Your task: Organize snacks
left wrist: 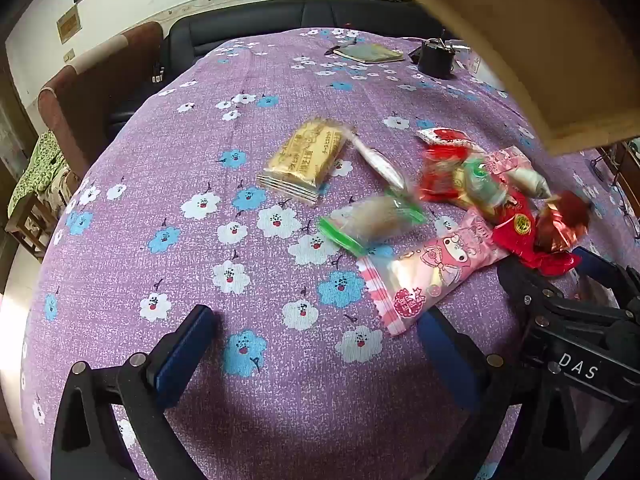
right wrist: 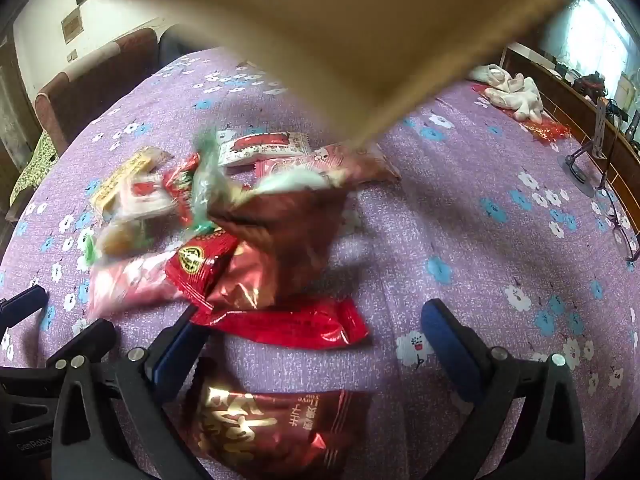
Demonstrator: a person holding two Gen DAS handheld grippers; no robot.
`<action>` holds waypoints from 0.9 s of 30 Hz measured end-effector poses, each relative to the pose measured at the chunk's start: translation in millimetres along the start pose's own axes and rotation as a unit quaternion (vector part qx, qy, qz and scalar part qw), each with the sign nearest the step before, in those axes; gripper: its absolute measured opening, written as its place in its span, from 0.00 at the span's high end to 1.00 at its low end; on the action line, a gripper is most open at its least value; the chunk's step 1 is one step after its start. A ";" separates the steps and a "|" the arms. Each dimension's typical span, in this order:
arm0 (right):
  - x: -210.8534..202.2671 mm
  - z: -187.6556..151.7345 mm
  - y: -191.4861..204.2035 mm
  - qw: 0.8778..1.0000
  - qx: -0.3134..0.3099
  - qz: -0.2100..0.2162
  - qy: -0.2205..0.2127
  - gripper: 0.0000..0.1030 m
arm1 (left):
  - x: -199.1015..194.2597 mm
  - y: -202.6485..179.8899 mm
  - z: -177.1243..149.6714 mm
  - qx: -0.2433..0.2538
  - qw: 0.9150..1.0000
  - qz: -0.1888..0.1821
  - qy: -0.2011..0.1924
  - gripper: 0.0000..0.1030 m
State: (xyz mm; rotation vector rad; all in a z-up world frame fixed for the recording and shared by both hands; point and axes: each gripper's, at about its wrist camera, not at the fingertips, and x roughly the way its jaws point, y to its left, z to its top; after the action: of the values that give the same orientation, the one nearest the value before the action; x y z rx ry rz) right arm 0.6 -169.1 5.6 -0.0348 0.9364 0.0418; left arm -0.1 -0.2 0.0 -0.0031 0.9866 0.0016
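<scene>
Spreading wide, the left gripper (left wrist: 316, 344) points steeply down at the table, its black fingers faced with blue pads (left wrist: 182, 354), and nothing lies between them but the tablecloth (left wrist: 160, 168), a ribbed purple fabric printed with white and blue flowers. Just past its right finger lies a pink packet (left wrist: 430, 270), glossy plastic with a crimped striped end, a cartoon rabbit and red writing too small to read. To its right stands black gear lettered "DAS".

Likewise the right gripper (right wrist: 310, 350) is splayed and tilted steeply down, gripping nothing. Nearest to it, low between the fingers, lies a dark red foil pouch (right wrist: 276, 424) with gold characters. Beyond the fingertips sits a long red wrapper (right wrist: 296, 322), shiny and creased, then a red packet with a round yellow-and-black emblem (right wrist: 196, 266) and a coppery foil pouch (right wrist: 248, 276).

Farther out the snacks lie heaped near the table's middle, several of them blurred: a clear green-edged bag (left wrist: 370, 220) over something pale, a white-and-red sachet (left wrist: 442, 138), and a flat golden biscuit pack (left wrist: 306, 158) of stacked wafers with printed characters, set slightly apart to the left.

Above it all hangs a tan cardboard box (left wrist: 520, 40), matte and blurred, filling the upper right.

At the far edge rest a greenish notebook (left wrist: 370, 53) and a dark round holder (left wrist: 436, 60).
</scene>
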 end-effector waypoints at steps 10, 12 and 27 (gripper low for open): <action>2.1 1.0 0.1 1.000 0.000 0.000 0.000 0.00 | -0.6 0.4 -0.4 -0.001 1.000 0.000 0.000 0.01; 1.7 1.1 -0.2 1.000 0.000 0.000 0.000 0.00 | 0.0 0.2 -0.1 -0.001 1.000 0.000 0.000 0.01; 1.9 1.2 -0.4 1.000 0.000 0.001 0.000 0.00 | -0.1 0.2 -0.1 0.000 1.000 0.000 0.000 0.01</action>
State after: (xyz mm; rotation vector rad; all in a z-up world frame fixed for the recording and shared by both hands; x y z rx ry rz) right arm 2.7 -169.3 4.8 -0.0340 0.9369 0.0429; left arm -0.2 0.0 0.1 -0.0034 0.9866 0.0015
